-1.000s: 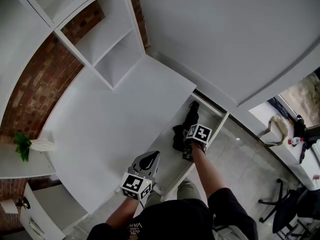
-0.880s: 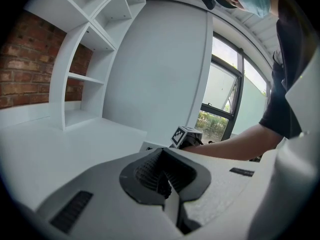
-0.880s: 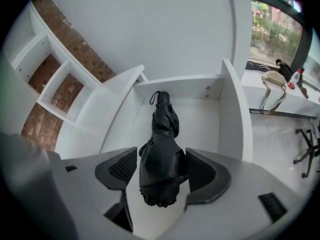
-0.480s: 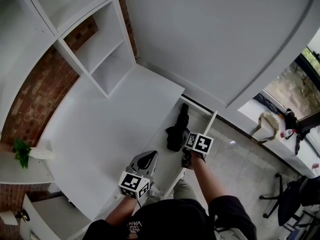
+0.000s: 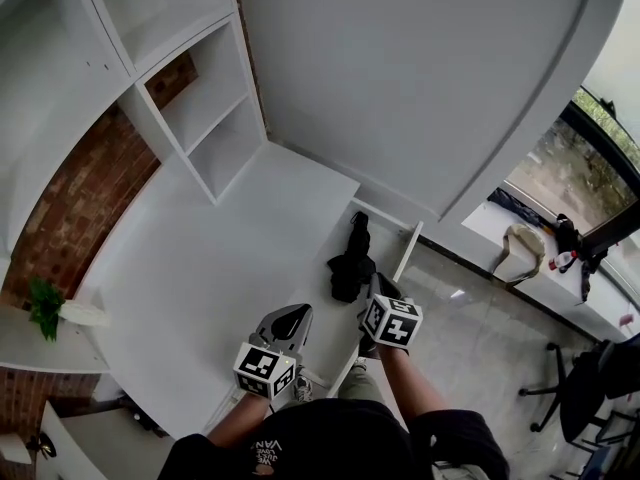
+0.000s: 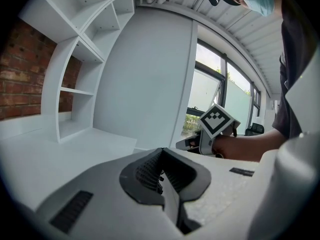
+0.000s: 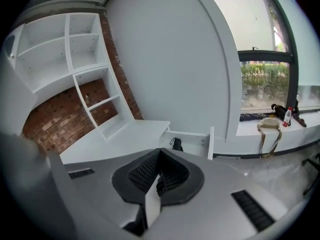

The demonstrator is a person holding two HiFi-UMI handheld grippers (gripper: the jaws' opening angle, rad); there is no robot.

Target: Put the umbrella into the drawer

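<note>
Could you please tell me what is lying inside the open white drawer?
A black folded umbrella lies inside the drawer; nothing else shows there. The drawer's near end is covered by the right tool and the arm, so that part cannot be checked.

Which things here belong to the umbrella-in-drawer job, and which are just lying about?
Job: umbrella, lying in the open drawer; left hand-held gripper, shut; right hand-held gripper, jaws just closed on nothing.
Lying about: plant; bag and bottle on the windowsill; office chair.
</note>
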